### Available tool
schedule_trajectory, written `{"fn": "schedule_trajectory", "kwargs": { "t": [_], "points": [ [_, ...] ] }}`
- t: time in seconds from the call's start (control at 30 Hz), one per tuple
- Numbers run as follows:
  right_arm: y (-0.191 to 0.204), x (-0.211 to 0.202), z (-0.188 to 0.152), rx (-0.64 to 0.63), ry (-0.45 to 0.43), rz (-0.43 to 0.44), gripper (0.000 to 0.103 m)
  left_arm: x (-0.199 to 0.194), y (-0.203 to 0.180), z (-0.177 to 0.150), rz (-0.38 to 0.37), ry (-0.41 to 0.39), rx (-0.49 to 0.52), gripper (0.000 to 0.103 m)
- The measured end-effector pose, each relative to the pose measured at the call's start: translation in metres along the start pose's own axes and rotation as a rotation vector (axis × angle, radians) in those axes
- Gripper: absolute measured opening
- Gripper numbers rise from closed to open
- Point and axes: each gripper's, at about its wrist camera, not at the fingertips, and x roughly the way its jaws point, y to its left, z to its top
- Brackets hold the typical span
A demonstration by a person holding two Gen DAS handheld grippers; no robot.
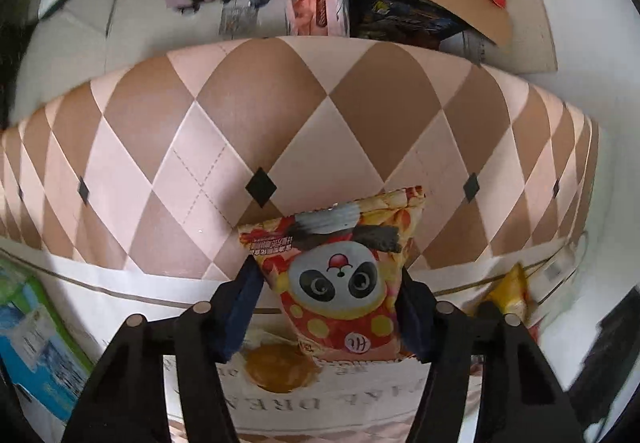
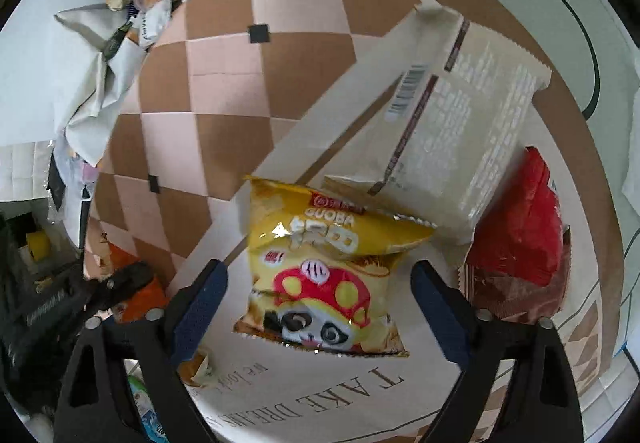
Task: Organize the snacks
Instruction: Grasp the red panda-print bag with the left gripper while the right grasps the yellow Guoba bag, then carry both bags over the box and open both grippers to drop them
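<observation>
Evidently left fingers (image 1: 414, 315) pinch the red panda packet (image 1: 340, 275); right fingers (image 2: 440, 307) gape.

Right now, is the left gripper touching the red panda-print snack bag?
Touching. The left wrist view shows the left gripper with both blue pads pressed against the sides of the red panda-print snack bag.
</observation>
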Motion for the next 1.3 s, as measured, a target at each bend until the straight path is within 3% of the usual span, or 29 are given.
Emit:
{"fn": "schedule_trajectory", "kwargs": {
  "t": [0.03, 0.1, 0.17, 0.4, 0.67, 0.87, 1.07, 1.3],
  "points": [
    [0.000, 0.000, -0.001, -0.010, -0.015, -0.013, 0.086, -0.001, -0.001, -0.004, 0.018, -0.014, 0.019, 0.057],
    [0.005, -0.001, -0.006, -0.050, -0.045, -0.051, 0.070, -0.001, -0.001, -0.010, 0.041, -0.035, 0.050, 0.049],
    [0.007, -0.002, -0.010, -0.069, -0.052, -0.045, 0.061, -0.004, 0.000, -0.018, 0.059, -0.053, 0.076, 0.047],
    [0.015, -0.009, -0.035, -0.142, -0.072, -0.047, 0.059, -0.016, 0.004, -0.043, 0.094, -0.121, 0.164, 0.046],
    [0.041, -0.052, -0.092, -0.268, -0.147, 0.010, 0.058, -0.068, 0.028, -0.097, 0.012, -0.214, 0.228, 0.046],
    [0.066, -0.091, -0.163, -0.363, -0.174, 0.092, 0.058, -0.120, 0.077, -0.166, -0.029, -0.320, 0.263, 0.046],
    [0.105, -0.119, -0.265, -0.480, -0.168, 0.177, 0.058, -0.158, 0.161, -0.235, -0.047, -0.373, 0.222, 0.046],
    [0.165, -0.137, -0.382, -0.633, -0.154, 0.235, 0.058, -0.186, 0.270, -0.294, 0.053, -0.428, 0.169, 0.046]
  ]
}}
